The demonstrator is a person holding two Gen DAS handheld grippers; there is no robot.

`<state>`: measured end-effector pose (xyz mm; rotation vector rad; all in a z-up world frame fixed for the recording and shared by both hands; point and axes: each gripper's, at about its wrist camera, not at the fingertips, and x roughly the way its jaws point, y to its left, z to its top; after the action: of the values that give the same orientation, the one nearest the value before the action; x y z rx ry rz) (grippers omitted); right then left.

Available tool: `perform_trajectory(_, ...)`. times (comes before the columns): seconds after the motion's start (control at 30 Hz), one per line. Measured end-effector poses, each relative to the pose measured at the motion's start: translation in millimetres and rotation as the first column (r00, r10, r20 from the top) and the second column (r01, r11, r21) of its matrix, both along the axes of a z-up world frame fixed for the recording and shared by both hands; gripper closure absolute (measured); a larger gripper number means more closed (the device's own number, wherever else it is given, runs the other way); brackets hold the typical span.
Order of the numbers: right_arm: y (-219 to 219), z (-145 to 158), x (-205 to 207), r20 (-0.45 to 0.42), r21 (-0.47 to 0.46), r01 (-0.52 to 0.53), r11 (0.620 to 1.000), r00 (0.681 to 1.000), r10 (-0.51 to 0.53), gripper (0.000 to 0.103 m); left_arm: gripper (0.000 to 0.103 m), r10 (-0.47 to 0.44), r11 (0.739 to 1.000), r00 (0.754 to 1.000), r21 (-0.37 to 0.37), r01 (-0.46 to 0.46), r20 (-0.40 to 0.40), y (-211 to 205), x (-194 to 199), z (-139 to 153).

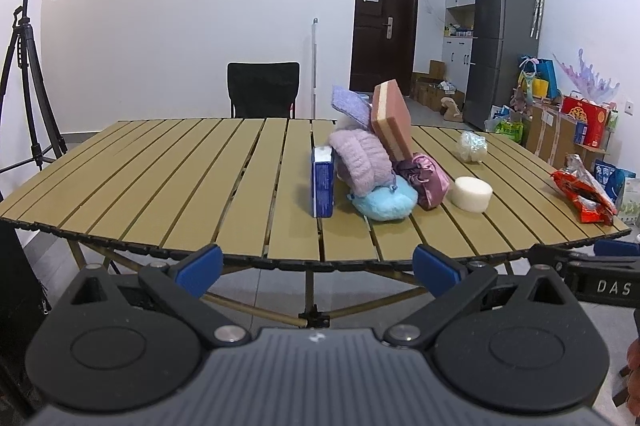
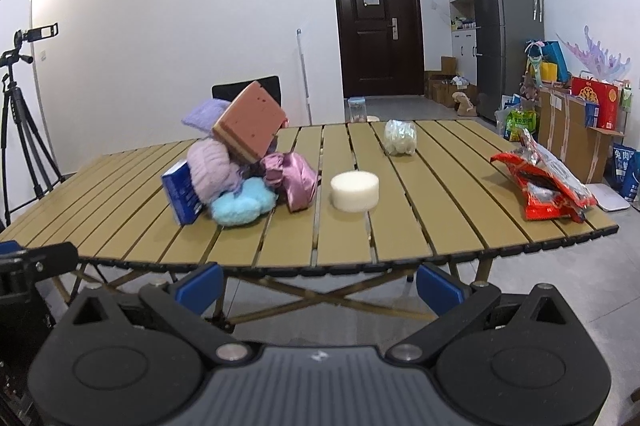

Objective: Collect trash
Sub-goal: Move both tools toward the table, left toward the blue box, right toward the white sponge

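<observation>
Both my grippers level before the slatted table [image 1: 160, 186], left gripper [image 1: 318, 268] spread wide and empty, right gripper [image 2: 320, 286] likewise, red snack wrapper [image 2: 544, 182] far right.

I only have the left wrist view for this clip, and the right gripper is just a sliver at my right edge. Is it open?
Observer: Yes. The right gripper is open, its blue pads wide apart with nothing between them.
Operator: Is it over the table?
Observer: No. It sits short of the table at its near edge, roughly facing the white foam puck.
Operator: Is anything hidden behind the pile for me?
Observer: A clear jar shows beyond the far edge.
</observation>
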<state>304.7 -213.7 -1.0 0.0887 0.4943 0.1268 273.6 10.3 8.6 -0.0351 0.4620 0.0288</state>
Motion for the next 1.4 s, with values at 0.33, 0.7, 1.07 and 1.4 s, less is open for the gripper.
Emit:
perform_trajectory(0.33,-16.0,-6.9,42.4,0.023,0.021,0.024,0.999,0.999,-0.025,0.000,0.000,0.006,1.000,1.000,0.017,-0.006,0.002,-2.9,36.2,-7.8)
perform_trajectory(0.7,-19.5,-9.1,77.6,0.069,0.015,0.033,0.999,0.997,-0.034,0.000,0.000,0.055,0.998,0.998,-0.019,-0.055,-0.015,7.3,71.9,-11.7)
perform_trajectory(1.07,-2.8,-36.1,145.0,0.072,-0.056,0.053,0.997,0.996,-0.049,0.010,0.000,0.090,0.996,0.996,-0.010,-0.090,-0.022,13.1,105.4,-18.3)
perform_trajectory(1.4,-4.3,-59.1,217.0,-0.006,-0.084,0.081,0.993,0.997,-0.082,0.032,0.000,0.121,0.992,0.992,0.045,-0.120,-0.035,10.3,147.3,-36.0)
